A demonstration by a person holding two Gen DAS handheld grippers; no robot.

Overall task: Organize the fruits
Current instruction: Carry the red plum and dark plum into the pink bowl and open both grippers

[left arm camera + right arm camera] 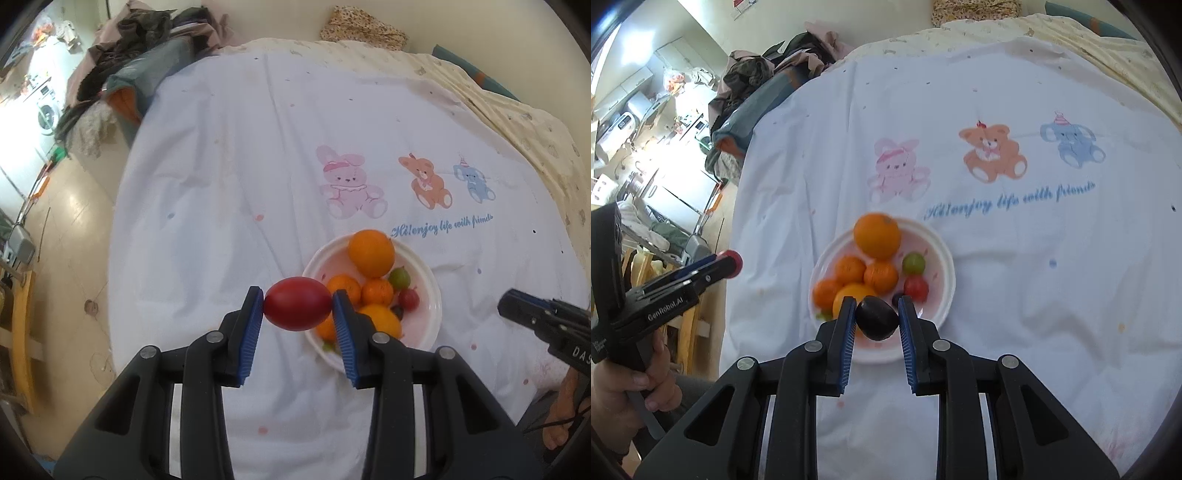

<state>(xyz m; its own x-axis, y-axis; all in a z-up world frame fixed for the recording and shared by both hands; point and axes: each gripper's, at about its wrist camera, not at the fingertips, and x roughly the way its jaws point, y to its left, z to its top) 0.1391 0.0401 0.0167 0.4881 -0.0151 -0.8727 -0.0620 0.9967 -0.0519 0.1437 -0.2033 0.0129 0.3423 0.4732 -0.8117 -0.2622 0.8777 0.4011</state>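
Observation:
A white bowl (430,284) (943,258) on the white printed sheet holds a large orange (371,253) (877,234), several smaller oranges, a green fruit (399,277) (913,262) and a small red fruit (409,299) (916,288). My left gripper (298,308) is shut on a red oval fruit (297,308), held just left of the bowl; it shows from the side in the right wrist view (730,263). My right gripper (877,317) is shut on a dark purple plum (876,318) above the bowl's near edge. Its fingers show in the left wrist view (517,306).
The sheet (240,184) carries cartoon animals (993,153) and blue writing. A heap of clothes (147,33) lies at the far left corner. The bed drops to a tiled floor (70,221) on the left. A floral pillow (362,26) lies at the head.

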